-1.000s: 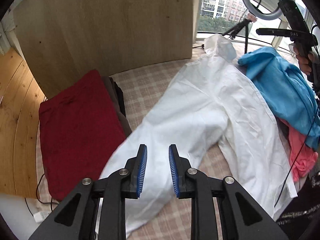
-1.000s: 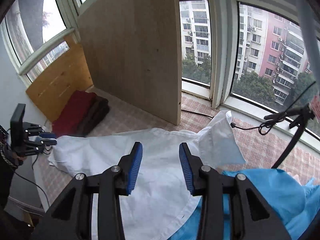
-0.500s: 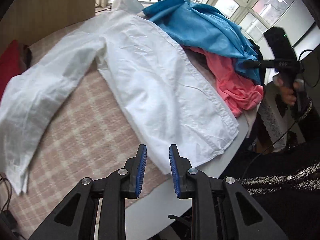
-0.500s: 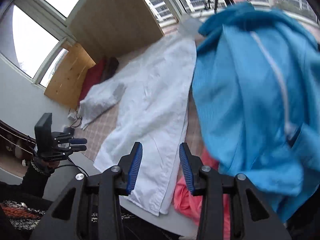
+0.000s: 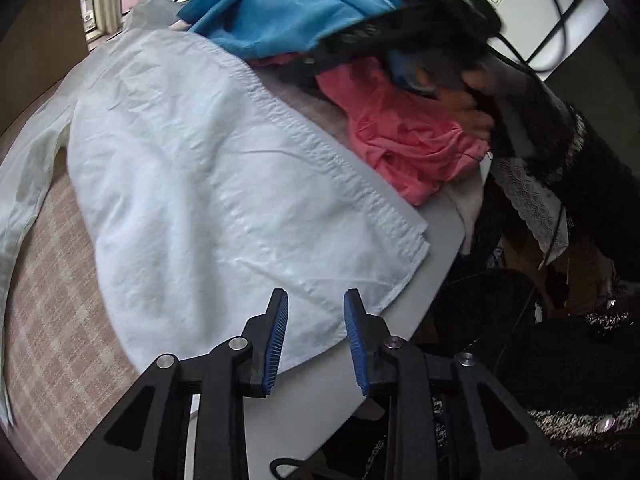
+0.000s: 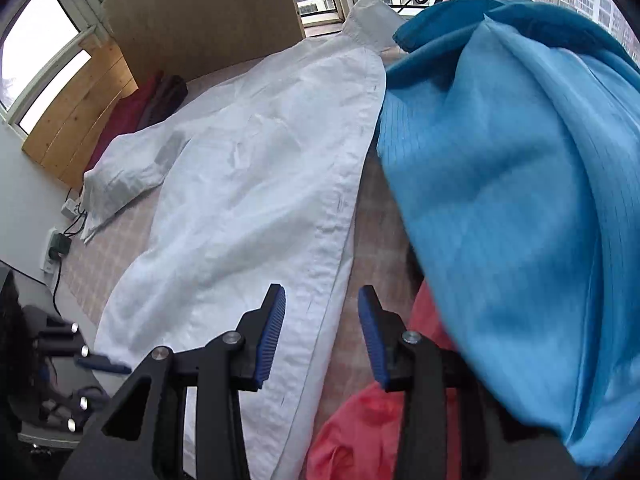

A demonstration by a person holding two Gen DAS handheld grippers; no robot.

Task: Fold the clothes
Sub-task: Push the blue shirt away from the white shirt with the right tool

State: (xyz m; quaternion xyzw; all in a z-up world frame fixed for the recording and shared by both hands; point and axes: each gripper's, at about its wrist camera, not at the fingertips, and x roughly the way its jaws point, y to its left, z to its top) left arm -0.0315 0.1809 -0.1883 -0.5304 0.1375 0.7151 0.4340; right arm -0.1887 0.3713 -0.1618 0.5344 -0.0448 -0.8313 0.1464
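Both tools have swung from the far end of the white shirt (image 5: pixel 208 184) to its hem, so a fold can begin. Left tool (image 5: pixel 316 340): open, empty, over the hem at the tabletop (image 5: pixel 436 240) edge. Right tool (image 6: pixel 322 336): open, empty, over the button placket. Shirt lies flat and wrinkled, one sleeve extended; blue garment (image 6: pixel 500 168) beside it.

In the left wrist view, the shirt (image 5: pixel 208 184) lies spread on the tabletop (image 5: pixel 436 240) across the frame's centre, its hem at lower centre by the table edge. A jacket (image 5: pixel 288 8) sits heaped at top centre, right of the shirt's collar, over a top (image 5: pixel 404 136) at right centre. A folded pile (image 6: pixel 136 116) lies at upper left in the right wrist view.
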